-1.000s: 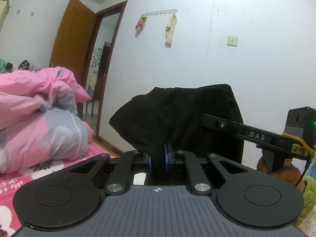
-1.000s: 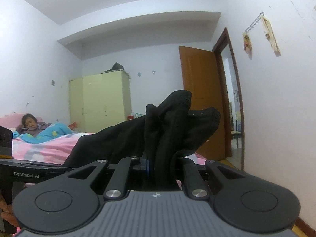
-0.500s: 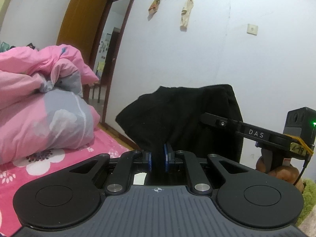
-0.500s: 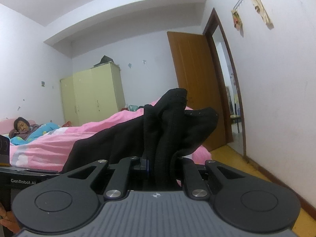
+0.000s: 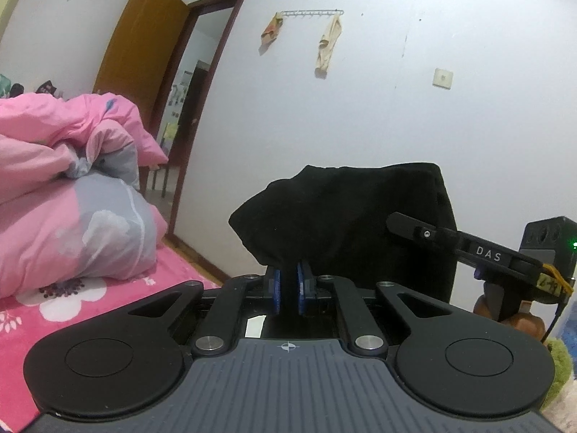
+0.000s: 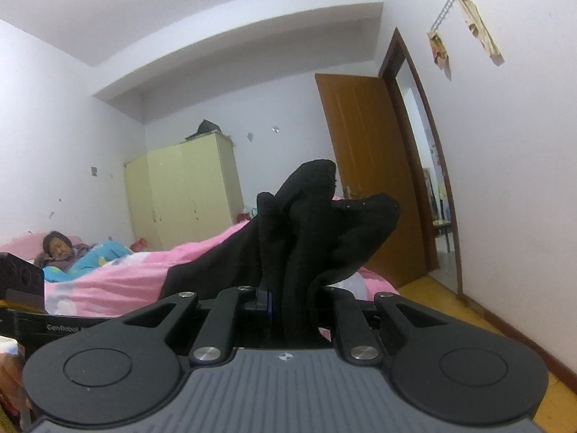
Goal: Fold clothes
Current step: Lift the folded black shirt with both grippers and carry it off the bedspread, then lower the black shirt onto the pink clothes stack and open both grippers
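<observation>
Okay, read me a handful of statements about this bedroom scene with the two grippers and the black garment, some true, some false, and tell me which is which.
1. The left gripper pinches the black garment between its blue pads. True.
2. The right gripper is empty. False: bunched black cloth sits clamped in it.
3. The orange door is shut. False: it stands open beside the doorway.
4. A pink quilt is heaped on the bed. True.
5. Two cloths hang from the wall hook rail. True.
6. The wardrobe is dark brown. False: it is pale yellow.
</observation>
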Available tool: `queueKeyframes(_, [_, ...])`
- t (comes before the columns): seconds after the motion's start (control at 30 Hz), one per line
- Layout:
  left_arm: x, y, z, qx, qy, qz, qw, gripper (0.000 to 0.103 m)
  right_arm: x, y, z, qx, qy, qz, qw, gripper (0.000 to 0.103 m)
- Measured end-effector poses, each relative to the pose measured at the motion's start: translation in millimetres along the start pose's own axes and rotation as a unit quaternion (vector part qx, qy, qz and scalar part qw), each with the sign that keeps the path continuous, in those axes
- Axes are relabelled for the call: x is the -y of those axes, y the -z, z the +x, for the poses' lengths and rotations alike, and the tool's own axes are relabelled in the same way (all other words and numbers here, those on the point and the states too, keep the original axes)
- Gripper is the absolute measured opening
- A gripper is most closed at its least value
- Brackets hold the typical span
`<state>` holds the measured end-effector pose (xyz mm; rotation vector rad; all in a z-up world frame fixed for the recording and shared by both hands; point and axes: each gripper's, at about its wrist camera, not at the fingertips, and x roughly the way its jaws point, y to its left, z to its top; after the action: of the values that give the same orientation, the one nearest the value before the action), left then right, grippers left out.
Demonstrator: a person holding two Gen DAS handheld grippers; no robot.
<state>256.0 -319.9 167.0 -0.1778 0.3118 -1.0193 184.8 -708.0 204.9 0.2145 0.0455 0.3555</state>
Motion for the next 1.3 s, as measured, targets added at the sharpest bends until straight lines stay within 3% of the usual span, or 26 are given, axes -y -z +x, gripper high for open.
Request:
queueKeyframes(0.27, [16.5,-13.9,-27.2,0.03,0.017,0.005,0.9994,0.005,-12.1,-17.4,-20.2,0.018,-0.021,0.002,1.0,0.013])
queueKeyframes(0.47, [18.9,-10.2,-24.6,0.034,0.016,0.015,0.9992,0.005,-4.9,-13.7,-14.8,0.015,-0.022,0.008,1.0,0.013])
queueKeyframes(0.93, [-29.5,12.3,28.1,0.008,-0.002,-0.022,0.9997,0.005,47.3,19.8,50.4,-0.025,-0.015,0.029,0.999,0.013])
queueKeyframes(1.3, [-79.7,19.6,61.0,-0.009,-0.039,-0.053,0.9978,0.005,61.6,40.4,114.6,-0.067,-0.015,0.027,0.997,0.013])
